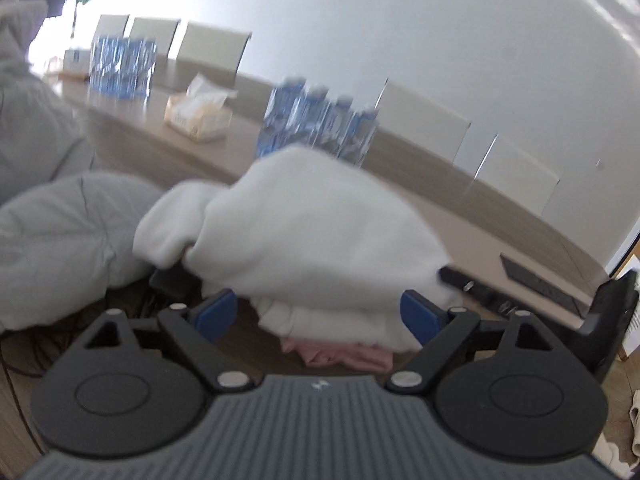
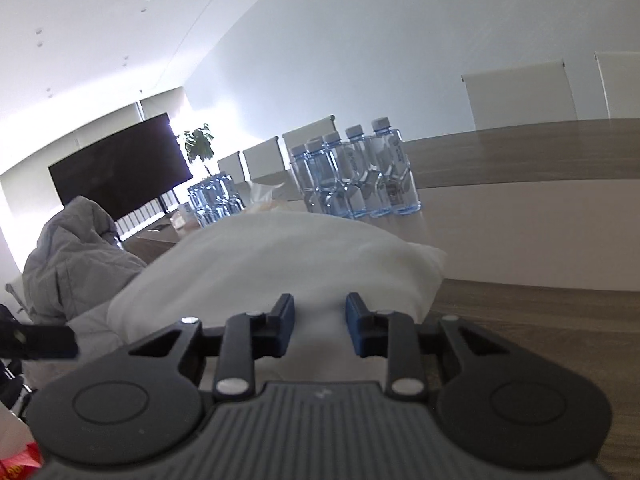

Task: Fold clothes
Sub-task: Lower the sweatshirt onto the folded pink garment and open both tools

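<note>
Mid-fold: soft white fleece garment (image 1: 320, 232) heaped on wood-grain table (image 1: 460, 196), left gripper (image 1: 318, 316) spread wide and empty, right gripper (image 2: 320, 330) half-closed around its hem, pinch unconfirmed; next, secure it and lay over flat.

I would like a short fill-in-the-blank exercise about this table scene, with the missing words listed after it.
1. Under the white garment lies a folded garment of ____ colour.
2. The tissue box stands between two groups of water ____.
3. Beside the potted plant stands a dark ____.
4. The grey jacket lies to the ____ of the white garment in the left wrist view.

Missing words: pink; bottles; screen; left
</note>
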A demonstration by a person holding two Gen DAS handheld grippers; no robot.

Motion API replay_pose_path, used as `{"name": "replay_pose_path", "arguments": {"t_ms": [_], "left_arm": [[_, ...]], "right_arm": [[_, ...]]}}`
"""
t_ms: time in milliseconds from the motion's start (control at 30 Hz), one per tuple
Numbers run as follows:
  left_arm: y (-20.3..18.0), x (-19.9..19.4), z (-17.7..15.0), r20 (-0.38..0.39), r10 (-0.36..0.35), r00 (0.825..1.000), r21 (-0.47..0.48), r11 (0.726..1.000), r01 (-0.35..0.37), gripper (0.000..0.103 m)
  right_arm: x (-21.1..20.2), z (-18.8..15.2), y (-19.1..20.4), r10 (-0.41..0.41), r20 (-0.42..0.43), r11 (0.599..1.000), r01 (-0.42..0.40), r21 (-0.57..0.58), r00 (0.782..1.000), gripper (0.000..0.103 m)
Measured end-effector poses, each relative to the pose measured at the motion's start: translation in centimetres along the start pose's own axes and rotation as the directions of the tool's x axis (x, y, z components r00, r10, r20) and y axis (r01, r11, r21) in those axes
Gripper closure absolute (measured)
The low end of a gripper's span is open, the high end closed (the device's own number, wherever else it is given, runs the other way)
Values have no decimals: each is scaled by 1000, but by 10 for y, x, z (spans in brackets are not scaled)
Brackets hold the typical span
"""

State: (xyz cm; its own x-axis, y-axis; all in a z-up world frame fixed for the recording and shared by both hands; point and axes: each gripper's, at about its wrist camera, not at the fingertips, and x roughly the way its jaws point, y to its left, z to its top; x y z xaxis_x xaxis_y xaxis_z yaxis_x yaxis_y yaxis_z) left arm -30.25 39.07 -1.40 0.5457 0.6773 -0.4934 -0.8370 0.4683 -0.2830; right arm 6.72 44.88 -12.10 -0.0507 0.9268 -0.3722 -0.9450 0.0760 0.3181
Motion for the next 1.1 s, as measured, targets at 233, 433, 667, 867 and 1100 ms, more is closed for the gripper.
{"name": "replay_pose_path", "arguments": {"t_ms": [233,433,667,867,1100], "left_arm": [[-34,37,15,289,-4,957,98,995,-26,31],[-14,102,0,118,44,992,48,998,-50,47],[-9,96,-3,130,59,990,73,995,-69,47],[-9,72,2,138,84,987,15,996,-87,46],[-25,19,-8,138,193,972,-11,981,-193,46]], "right_arm": [[-63,9,10,21,38,1000,-21,-3,999,71],[2,-4,-5,52,-44,999,-52,-7,998,73],[25,-2,-10,61,-73,998,-62,-12,996,72],[-17,1,8,78,-73,997,-79,-9,994,68],[-104,3,35,79,-67,996,-81,-31,995,58]]}}
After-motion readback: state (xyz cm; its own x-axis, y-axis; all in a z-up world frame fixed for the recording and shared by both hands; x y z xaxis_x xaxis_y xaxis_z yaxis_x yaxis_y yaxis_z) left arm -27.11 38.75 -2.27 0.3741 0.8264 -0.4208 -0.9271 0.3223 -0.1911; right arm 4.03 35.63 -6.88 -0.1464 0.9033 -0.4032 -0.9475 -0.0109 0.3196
